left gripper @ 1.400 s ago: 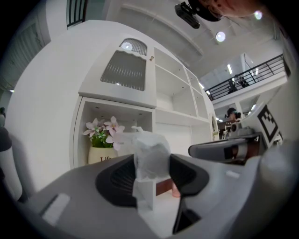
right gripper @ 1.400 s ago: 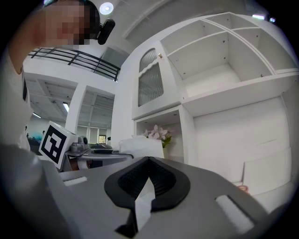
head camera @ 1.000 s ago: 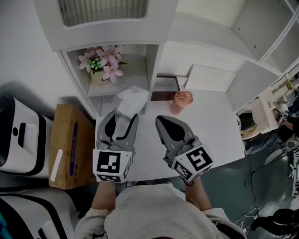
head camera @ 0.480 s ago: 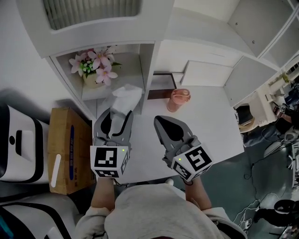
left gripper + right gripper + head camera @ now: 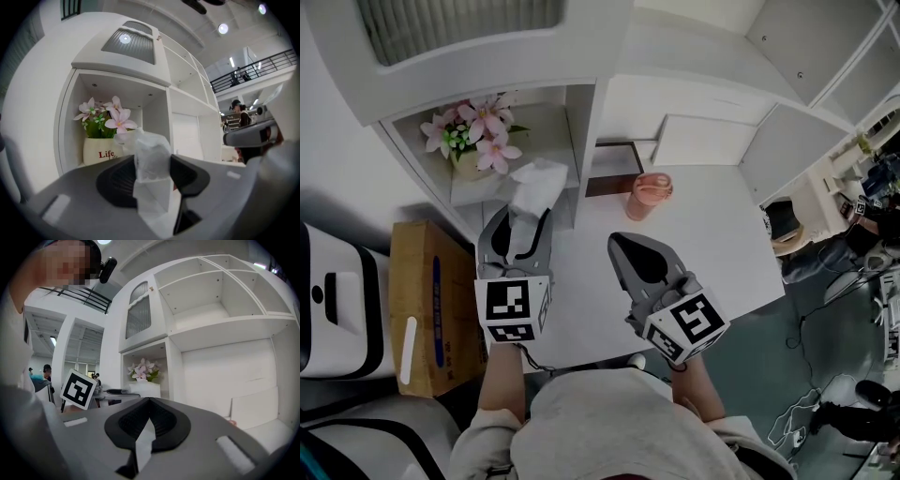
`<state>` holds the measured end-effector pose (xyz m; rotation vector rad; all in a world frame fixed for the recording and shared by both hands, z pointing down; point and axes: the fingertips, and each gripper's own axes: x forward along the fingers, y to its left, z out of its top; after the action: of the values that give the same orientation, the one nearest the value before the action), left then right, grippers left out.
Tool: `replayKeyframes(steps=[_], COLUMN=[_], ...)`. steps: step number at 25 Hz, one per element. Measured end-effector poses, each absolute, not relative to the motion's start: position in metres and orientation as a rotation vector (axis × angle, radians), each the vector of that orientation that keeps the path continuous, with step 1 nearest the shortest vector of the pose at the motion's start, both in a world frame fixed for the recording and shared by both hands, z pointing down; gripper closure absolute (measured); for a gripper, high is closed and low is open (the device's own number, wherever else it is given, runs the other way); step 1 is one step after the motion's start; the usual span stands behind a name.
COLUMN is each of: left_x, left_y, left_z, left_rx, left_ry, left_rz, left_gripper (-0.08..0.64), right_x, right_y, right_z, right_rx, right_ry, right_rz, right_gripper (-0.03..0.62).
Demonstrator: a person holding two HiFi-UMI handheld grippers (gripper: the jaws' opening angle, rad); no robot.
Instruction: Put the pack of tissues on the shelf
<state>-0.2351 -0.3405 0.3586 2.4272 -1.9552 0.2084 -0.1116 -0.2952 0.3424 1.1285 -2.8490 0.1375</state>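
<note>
Your left tongs clench the pack of tissues, long axis pointing far toward the shelf holding the "Life"-lettered pot, while your right tongs are closed and empty.

The left gripper and the right gripper share one build: smooth mid-grey plastic shells that taper toward the jaw tips. Black ribbed pads are set in a rounded dark recess on the inner faces. Small pale rectangular patches sit on the shells behind the pads. At each gripper's rear is a white cube printed with black square markers. Behind the cubes, the person wears a light grey top whose sleeves stop short of the forearms.
</note>
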Motion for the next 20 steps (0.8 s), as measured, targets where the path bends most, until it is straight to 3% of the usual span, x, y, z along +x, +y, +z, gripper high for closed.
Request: replayKeyframes(steps=[20], left_x=[-0.238], left_y=[-0.383], left_z=[0.393], left_rx=[2.335], left_ry=[-1.902], left_rz=[0.264], left_gripper=[0.356], right_x=[-0.096], right_y=[-0.302], right_z=[0.351], right_rx=[1.173], right_ry=[-2.792], right_rz=[0.151], right_gripper=[0.591])
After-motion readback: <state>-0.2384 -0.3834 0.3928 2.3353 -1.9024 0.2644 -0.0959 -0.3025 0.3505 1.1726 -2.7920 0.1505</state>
